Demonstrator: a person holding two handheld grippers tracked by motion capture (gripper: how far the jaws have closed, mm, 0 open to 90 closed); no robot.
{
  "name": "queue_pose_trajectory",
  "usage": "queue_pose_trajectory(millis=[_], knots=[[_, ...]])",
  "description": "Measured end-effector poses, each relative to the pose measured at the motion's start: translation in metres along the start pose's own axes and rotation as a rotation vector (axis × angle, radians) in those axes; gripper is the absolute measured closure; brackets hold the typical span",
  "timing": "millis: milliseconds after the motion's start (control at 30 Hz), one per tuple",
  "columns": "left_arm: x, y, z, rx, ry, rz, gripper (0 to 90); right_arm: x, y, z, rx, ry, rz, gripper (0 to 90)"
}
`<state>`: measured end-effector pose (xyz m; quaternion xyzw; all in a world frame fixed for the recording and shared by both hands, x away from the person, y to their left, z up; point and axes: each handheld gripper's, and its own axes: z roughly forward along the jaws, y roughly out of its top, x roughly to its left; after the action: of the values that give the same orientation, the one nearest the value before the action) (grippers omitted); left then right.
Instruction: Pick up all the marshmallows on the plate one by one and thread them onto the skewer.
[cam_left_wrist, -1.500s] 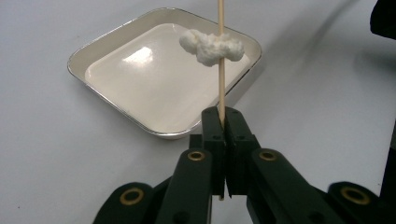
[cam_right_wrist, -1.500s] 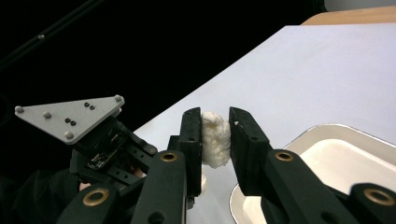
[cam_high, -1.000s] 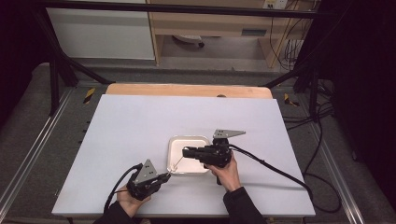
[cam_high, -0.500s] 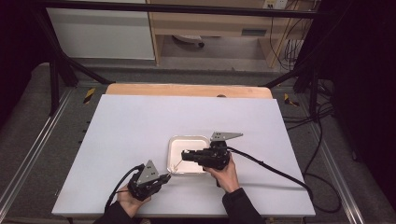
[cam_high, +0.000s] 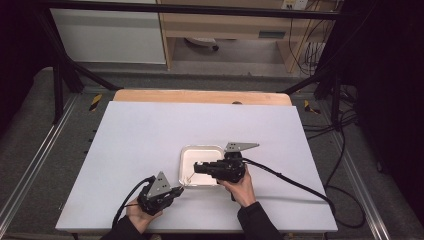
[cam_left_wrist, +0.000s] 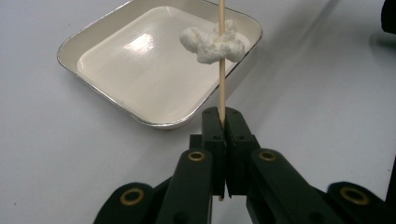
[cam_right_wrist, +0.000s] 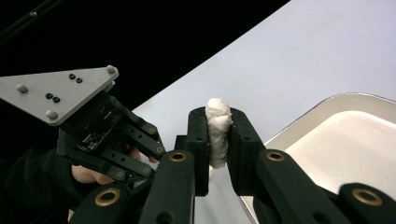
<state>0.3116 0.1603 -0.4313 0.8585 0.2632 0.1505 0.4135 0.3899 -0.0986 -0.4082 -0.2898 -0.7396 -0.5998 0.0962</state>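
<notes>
My left hand-held gripper (cam_left_wrist: 223, 122) is clamped on a skewer (cam_left_wrist: 221, 88) carrying a white lump (cam_left_wrist: 214, 41), angled over the tray (cam_left_wrist: 107, 107) so anything dropped lands inside. My right hand-held gripper (cam_right_wrist: 218, 140) pinches a second white piece (cam_right_wrist: 218, 130), probably to thread on. The tray looks bare on the worktop (cam_high: 150, 130).

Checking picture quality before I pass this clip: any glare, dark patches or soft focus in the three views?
High view: white table evenly lit, surroundings dark, the metal tray small and soft. Left gripper view: glare patch on the tray floor, skewer and white lump sharp, left tongs blurred low down. Right gripper view: upper left black, white piece in the right tongs slightly soft.
</notes>
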Motion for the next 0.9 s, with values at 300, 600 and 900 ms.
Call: queue_pose_trajectory(millis=[300, 600, 900], knots=[[-0.0002, 0.0006, 0.0017, -0.01, -0.008, -0.019, 88.8, 0.0003, -0.001, 0.0004, -0.006, -0.002, -0.003, 81.6], [-0.0002, 0.0009, 0.002, -0.023, -0.009, -0.034, 88.8, 0.0019, -0.0025, 0.0006, -0.017, -0.005, 0.0, 81.9], [-0.0002, 0.0008, 0.0026, -0.028, -0.013, -0.041, 88.8, 0.0023, -0.0039, 0.0012, -0.022, -0.006, -0.001, 82.2]])
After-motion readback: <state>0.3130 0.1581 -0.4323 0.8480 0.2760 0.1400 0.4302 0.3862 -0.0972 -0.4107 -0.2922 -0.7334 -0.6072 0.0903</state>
